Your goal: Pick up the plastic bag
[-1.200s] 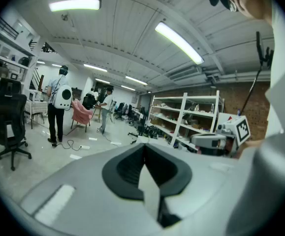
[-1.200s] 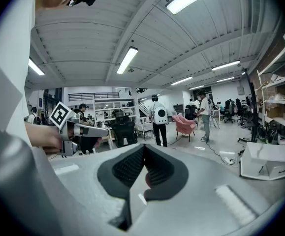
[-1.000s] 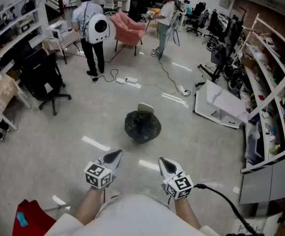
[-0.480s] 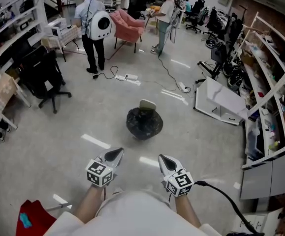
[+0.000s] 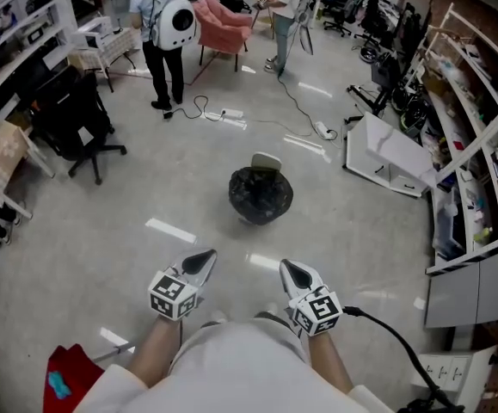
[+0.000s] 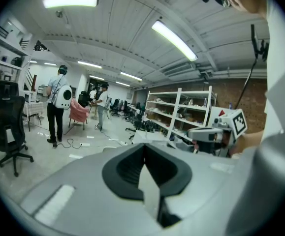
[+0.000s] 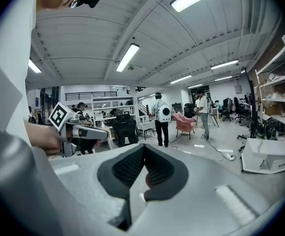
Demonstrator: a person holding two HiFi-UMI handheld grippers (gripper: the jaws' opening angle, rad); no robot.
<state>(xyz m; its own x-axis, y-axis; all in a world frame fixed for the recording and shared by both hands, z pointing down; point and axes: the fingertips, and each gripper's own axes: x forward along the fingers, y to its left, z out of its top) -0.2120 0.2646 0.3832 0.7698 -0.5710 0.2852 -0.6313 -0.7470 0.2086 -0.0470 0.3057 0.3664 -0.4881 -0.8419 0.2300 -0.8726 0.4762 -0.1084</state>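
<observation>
A black plastic bag (image 5: 261, 196), bulging and lining a small bin with a pale lid behind it, stands on the grey floor ahead of me in the head view. My left gripper (image 5: 203, 259) is shut and empty, held low near my body, well short of the bag. My right gripper (image 5: 291, 269) is likewise shut and empty, beside it to the right. In the left gripper view the shut jaws (image 6: 144, 162) point level across the room; the right gripper view shows its shut jaws (image 7: 143, 163) the same way. The bag is not visible in either gripper view.
A black office chair (image 5: 81, 123) stands at the left. A toppled white cabinet (image 5: 386, 166) lies at the right by shelving (image 5: 481, 136). People (image 5: 167, 37) stand far off near a pink armchair (image 5: 223, 28). Cables and a power strip (image 5: 223, 114) cross the floor. A red item (image 5: 64, 381) lies near my left foot.
The bag has drawn slightly closer and shifted right in the head view as I step forward. Both grippers stay shut and hold the same pose.
</observation>
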